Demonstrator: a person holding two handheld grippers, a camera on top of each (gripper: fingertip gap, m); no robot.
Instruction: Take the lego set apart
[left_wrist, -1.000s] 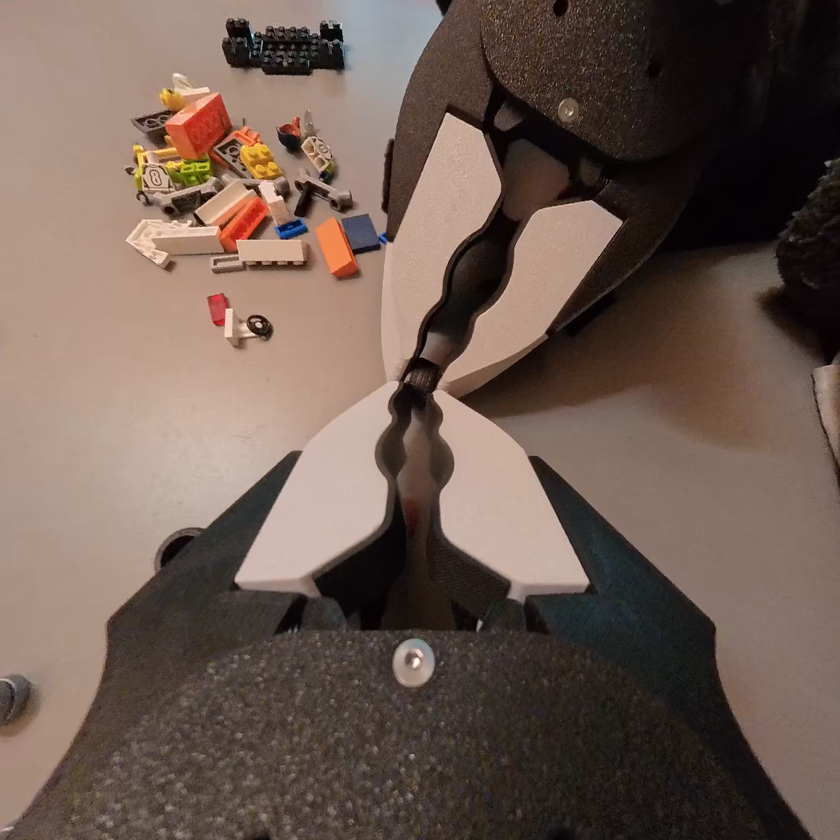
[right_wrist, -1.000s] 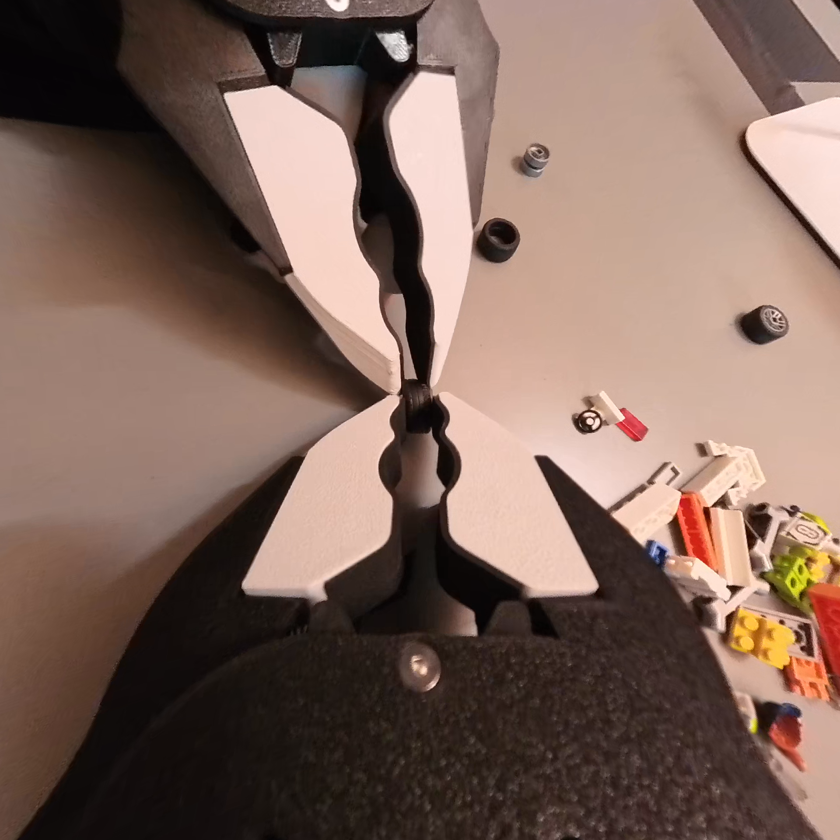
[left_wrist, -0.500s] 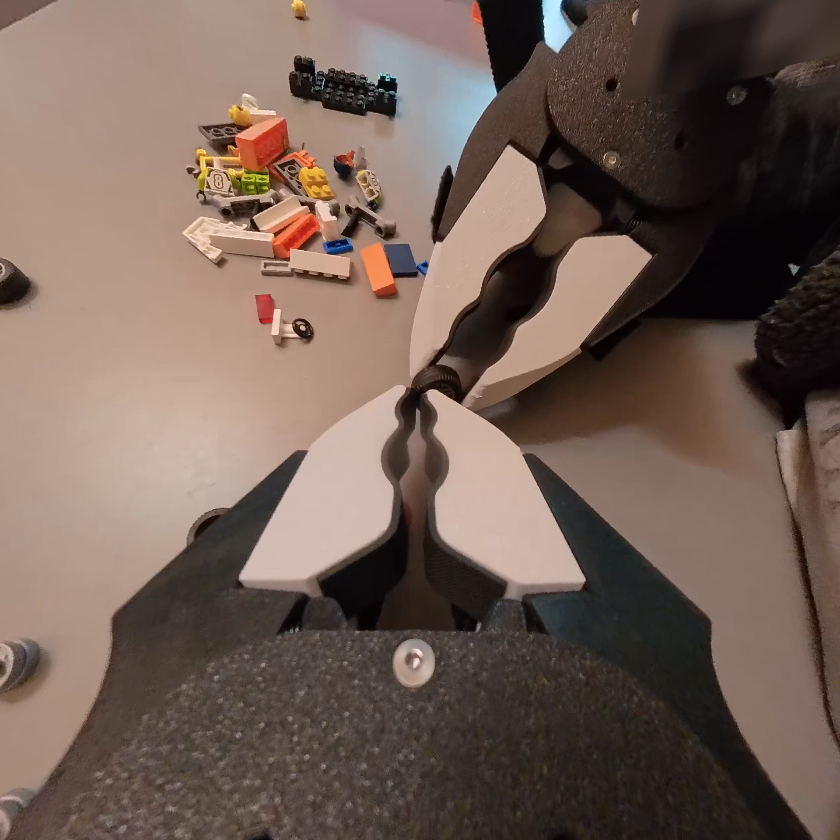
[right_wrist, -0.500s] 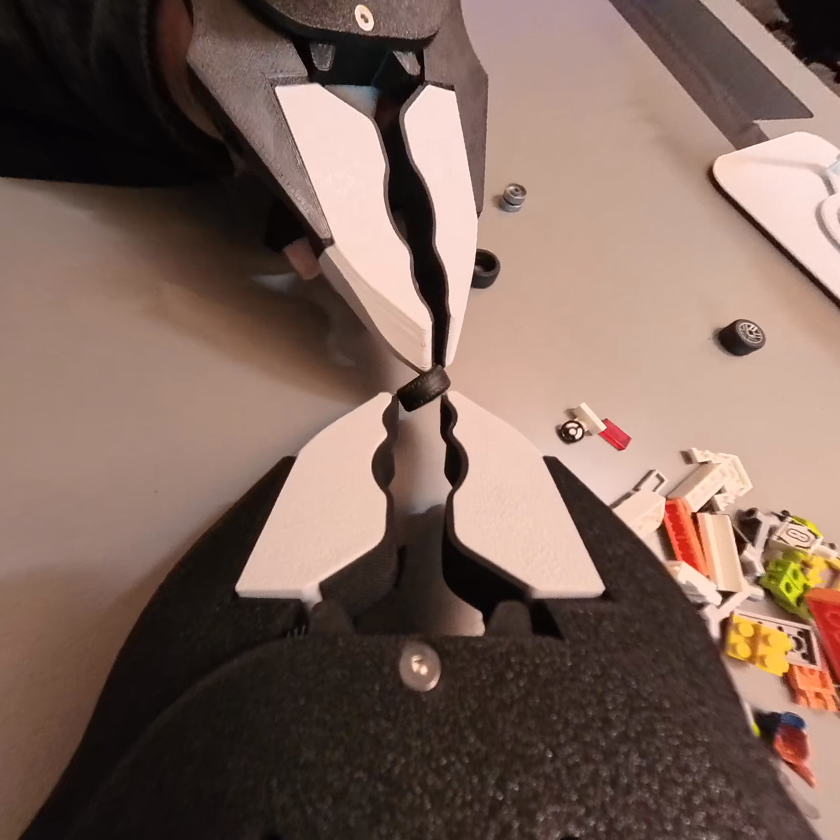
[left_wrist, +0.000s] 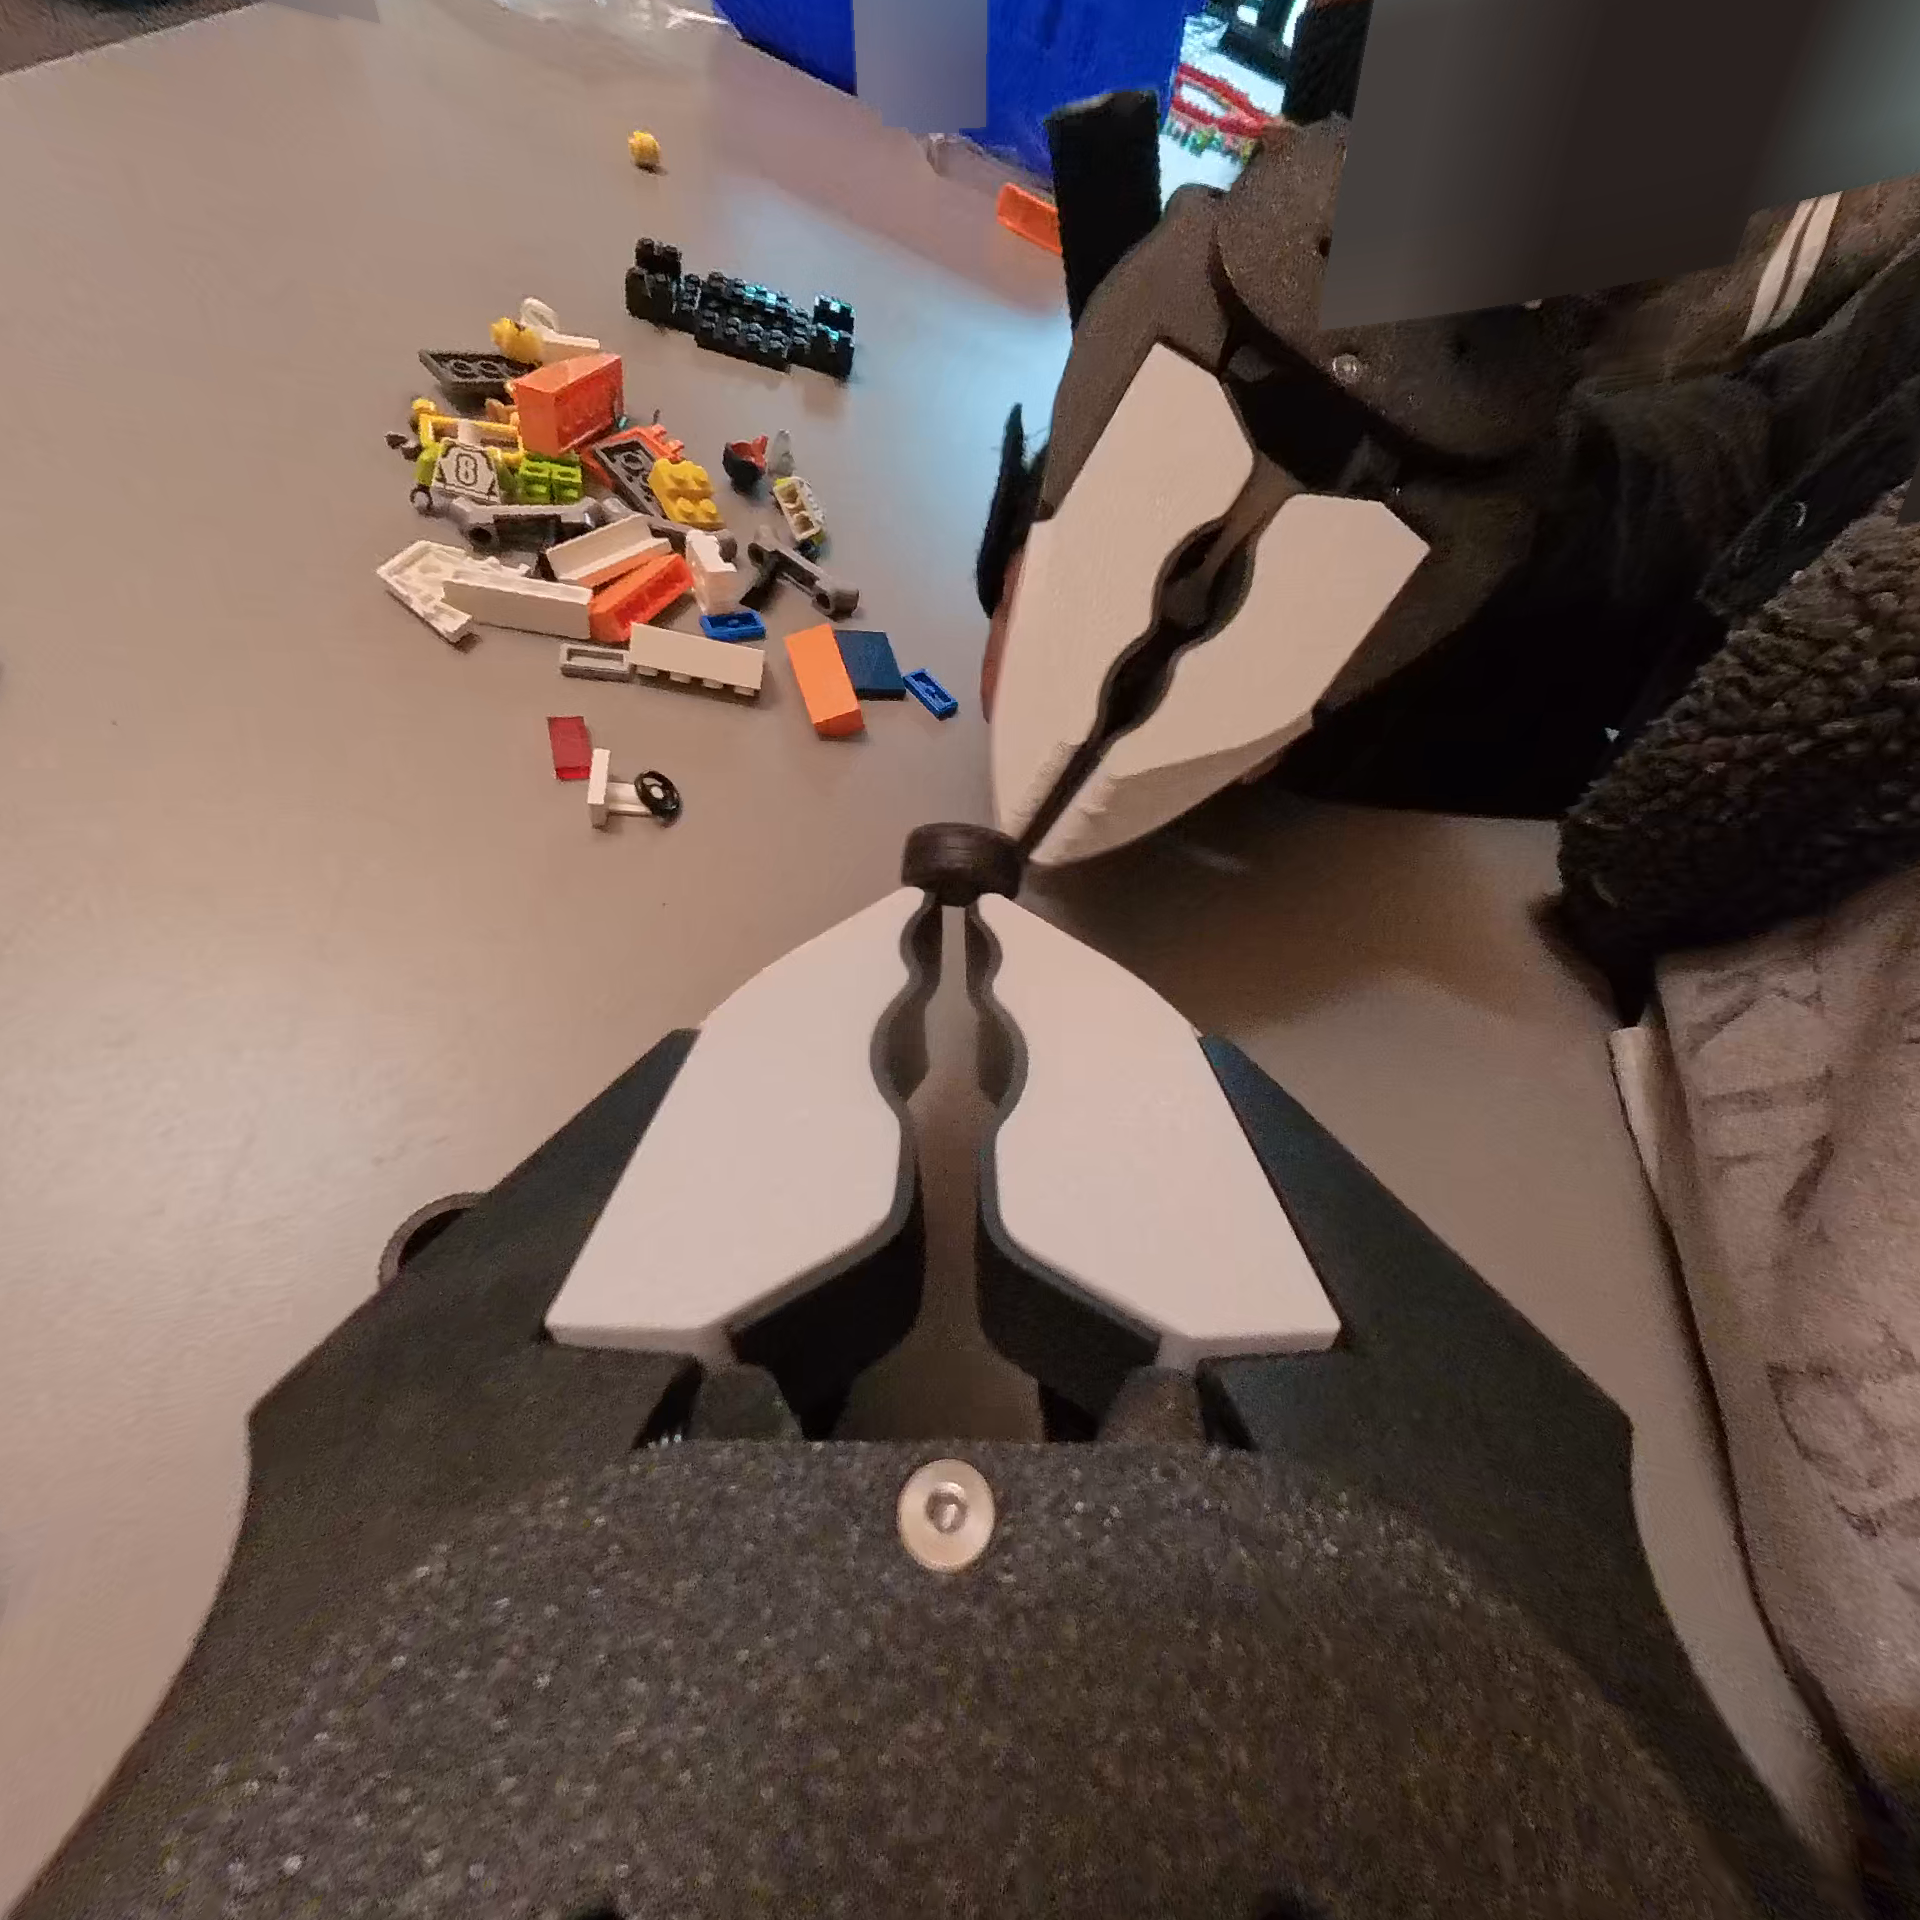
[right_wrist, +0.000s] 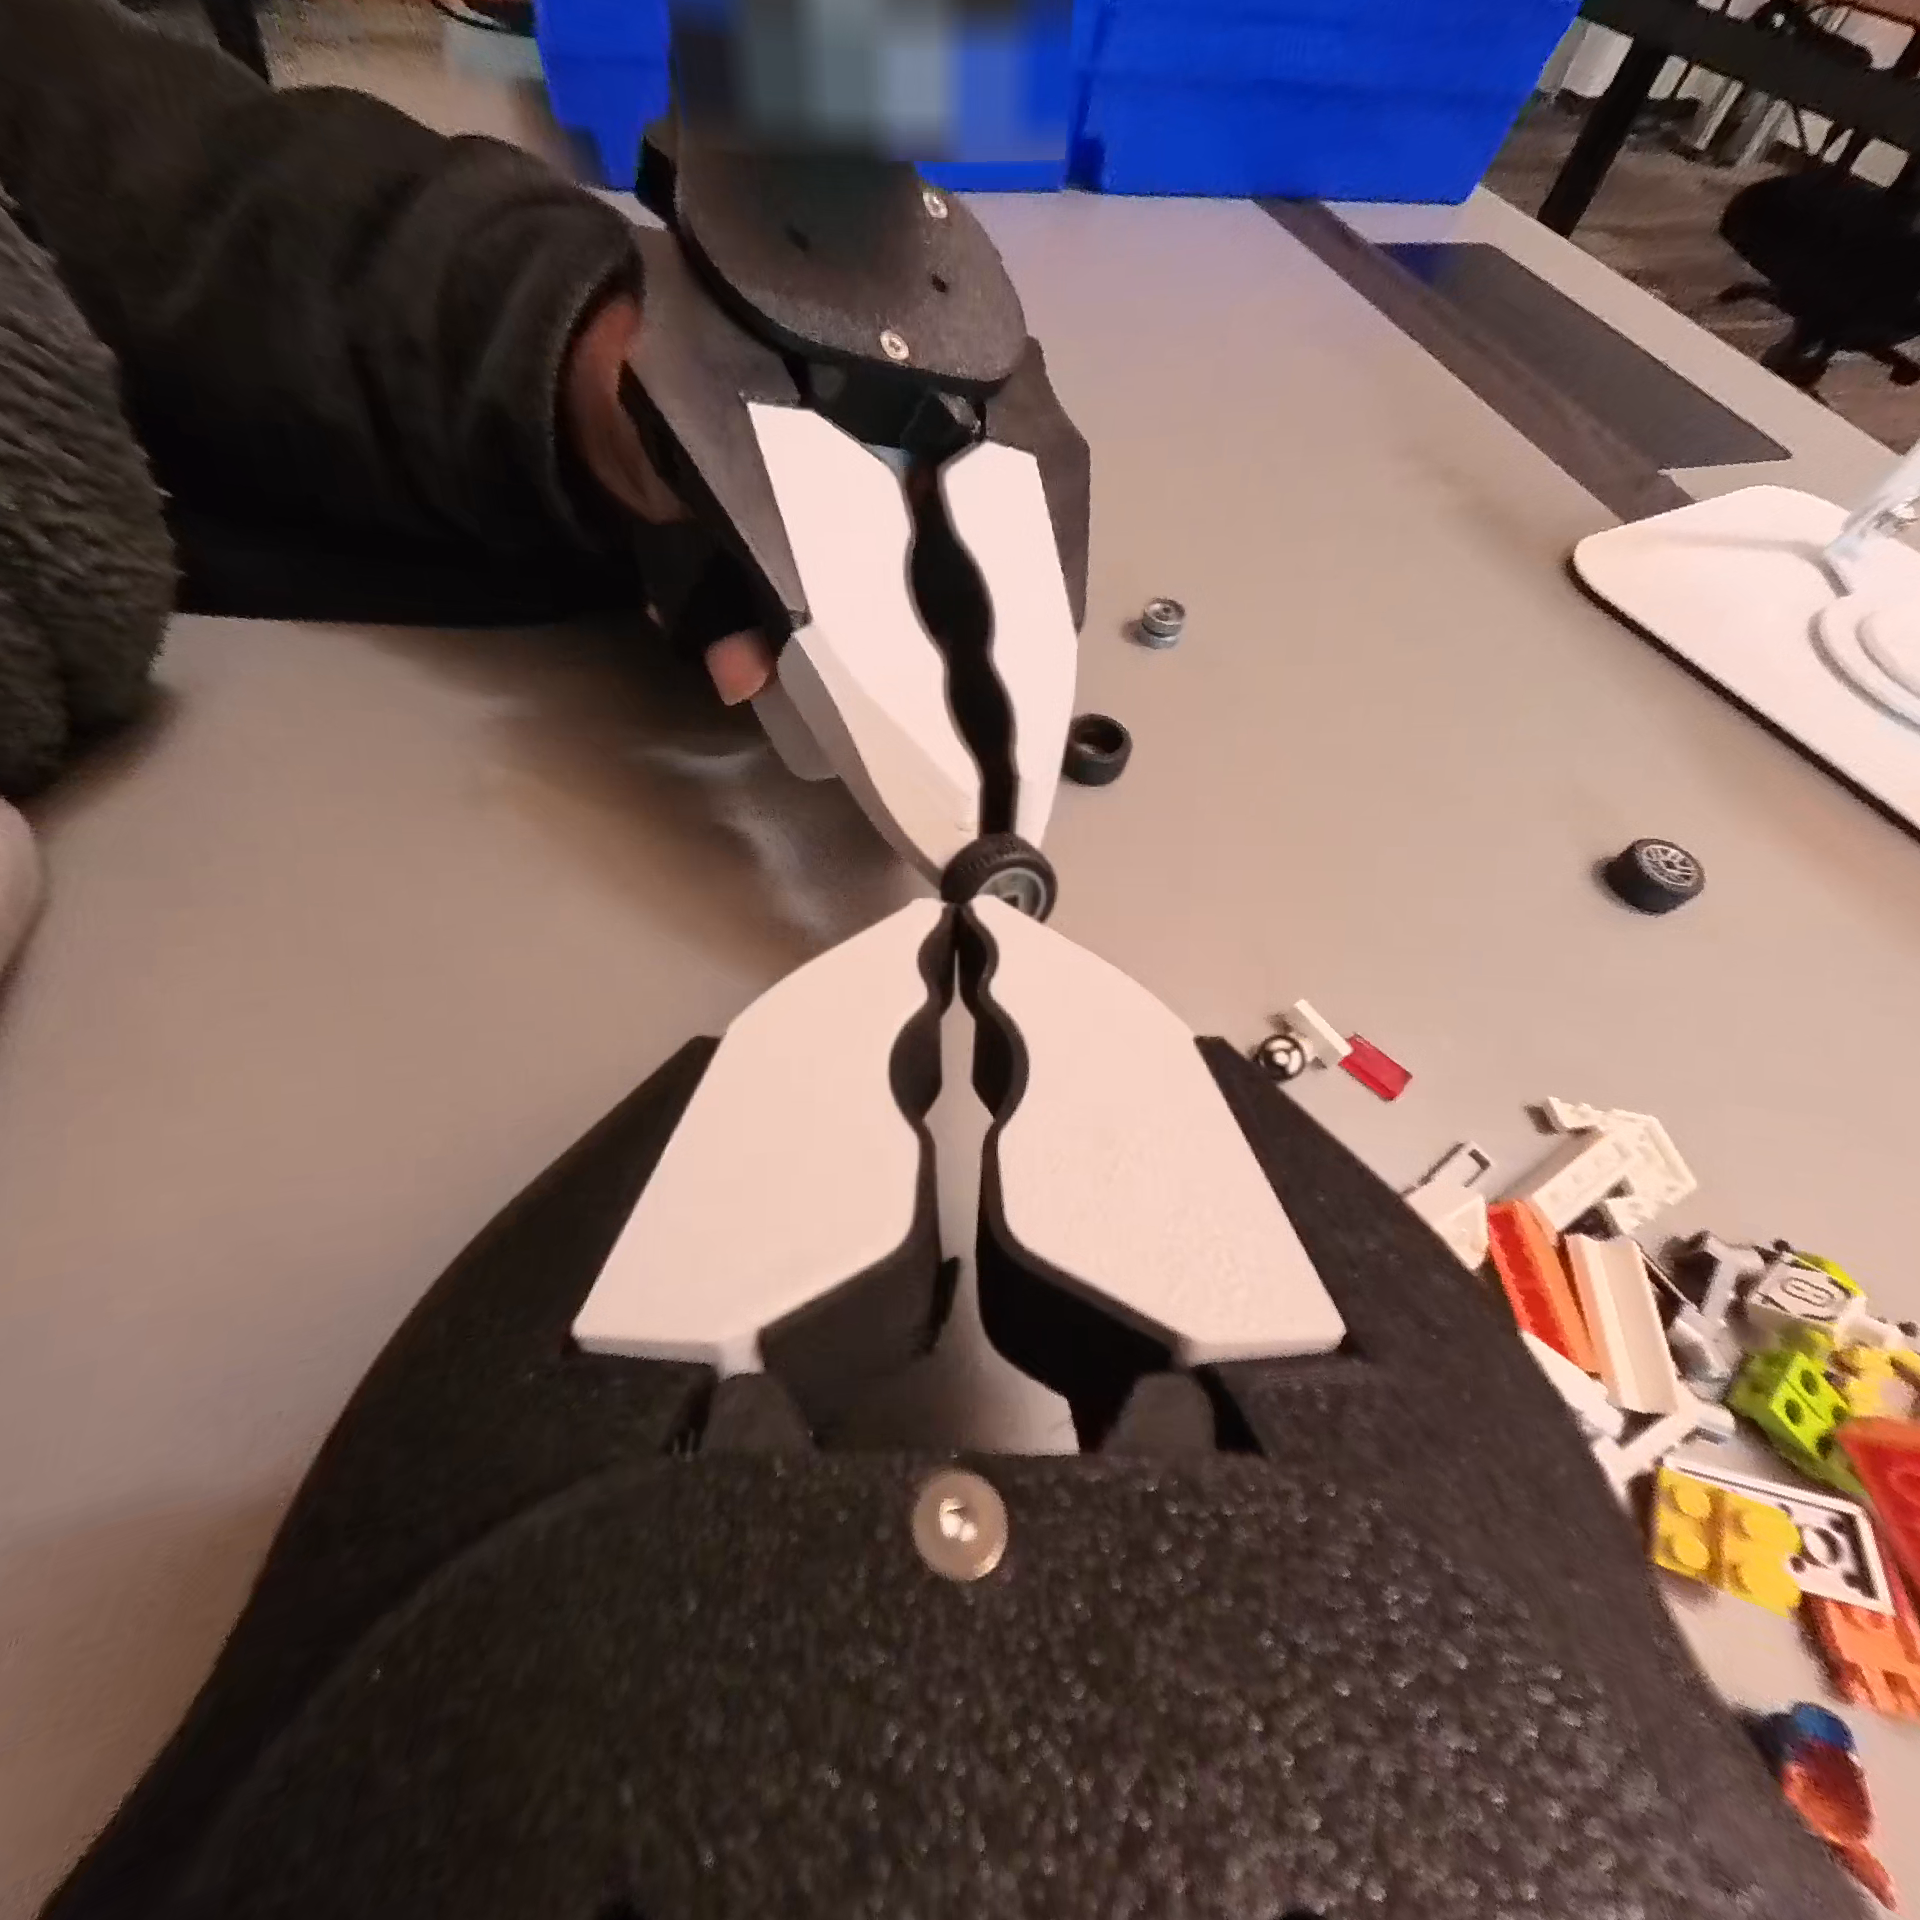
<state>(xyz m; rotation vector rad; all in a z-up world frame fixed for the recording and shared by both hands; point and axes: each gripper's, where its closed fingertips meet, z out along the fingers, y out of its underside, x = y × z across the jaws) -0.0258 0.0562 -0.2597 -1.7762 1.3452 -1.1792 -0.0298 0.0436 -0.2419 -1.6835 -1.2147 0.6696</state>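
Note:
A small black wheel (left_wrist: 961, 860) with a grey rim (right_wrist: 1000, 878) hangs above the table between the two gripper tips. My left gripper (left_wrist: 951, 906) is shut on its edge with the jaws a sliver apart; it also shows in the right wrist view (right_wrist: 987, 831). My right gripper (right_wrist: 956, 920) is shut, with its tips touching the wheel's side; it comes in from the upper right in the left wrist view (left_wrist: 1029, 847). A heap of loose lego pieces (left_wrist: 623, 540) lies on the table, also low right in the right wrist view (right_wrist: 1662, 1351). A black studded base (left_wrist: 743, 312) lies behind it.
On the grey table (right_wrist: 416, 935) lie a loose wheel (right_wrist: 1652, 873), a bare tyre (right_wrist: 1099, 750) and a grey rim (right_wrist: 1158, 623). A white board (right_wrist: 1714, 623) lies far right, blue bins (right_wrist: 1247, 94) at the back. A person's dark sleeves (right_wrist: 312, 364) flank the grippers. Left and right tips are no more than a few centimetres apart. From either gripper's tips it is about 30 centimetres to the black studded base (left_wrist: 743, 312).
Both grippers have lifted away from the table, staying tip to tip. My right gripper's jaws have closed from slightly apart. The wheel now sits at the left gripper's tips.

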